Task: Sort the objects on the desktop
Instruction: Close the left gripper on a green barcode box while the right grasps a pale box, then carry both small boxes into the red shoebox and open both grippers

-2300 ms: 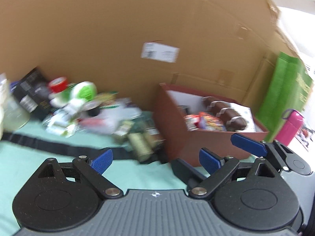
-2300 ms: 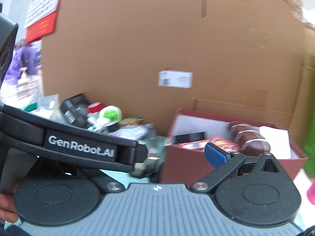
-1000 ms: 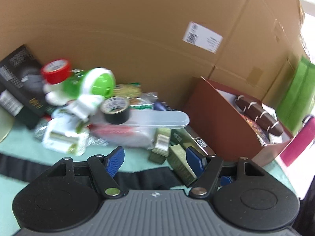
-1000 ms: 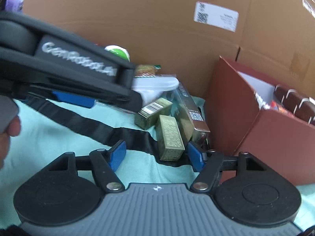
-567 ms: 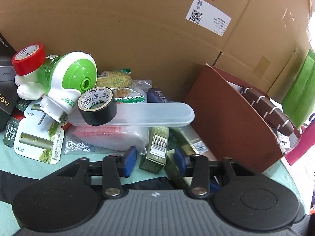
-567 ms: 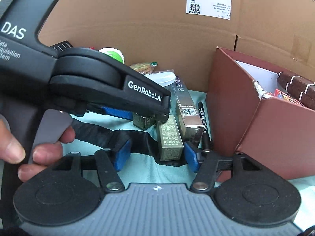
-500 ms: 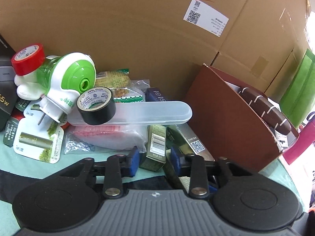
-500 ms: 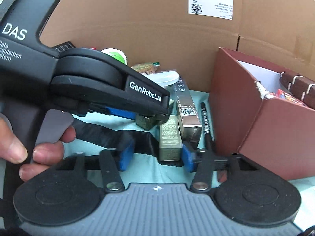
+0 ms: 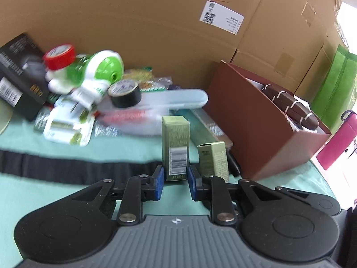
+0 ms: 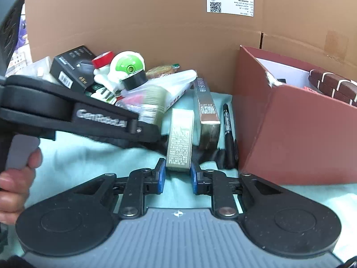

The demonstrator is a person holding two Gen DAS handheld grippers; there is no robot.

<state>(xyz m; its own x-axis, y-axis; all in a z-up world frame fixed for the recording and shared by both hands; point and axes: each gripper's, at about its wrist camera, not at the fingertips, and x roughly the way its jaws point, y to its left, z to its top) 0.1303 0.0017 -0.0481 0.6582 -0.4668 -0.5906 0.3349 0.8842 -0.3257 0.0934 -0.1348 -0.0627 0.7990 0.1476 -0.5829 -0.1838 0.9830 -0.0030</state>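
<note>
My left gripper [image 9: 175,182] is shut on a small olive-green box with a barcode [image 9: 175,147] and holds it lifted off the cloth. My right gripper [image 10: 177,177] is shut on a second olive-green box [image 10: 180,138] that still lies on the teal cloth. That second box shows in the left wrist view [image 9: 213,159]. A brown cardboard box [image 10: 296,131] stands to the right, with dark brown striped bars [image 9: 290,103] inside. The left gripper's body [image 10: 67,109] crosses the right wrist view.
A pile lies at the back left: a black tape roll [image 9: 125,93], a green-and-white device [image 9: 98,71], red tape [image 9: 59,55], a clear plastic case [image 9: 174,99], a black carton [image 9: 20,76]. A long gold box [image 10: 206,109] and a black pen [image 10: 228,131] lie beside the brown box. A black strap [image 9: 55,167] crosses the cloth. A cardboard wall stands behind. A pink bottle [image 9: 339,145] is at the right.
Both grippers have closed on the olive-green boxes. The left gripper has lifted its box up and back from the pile.
</note>
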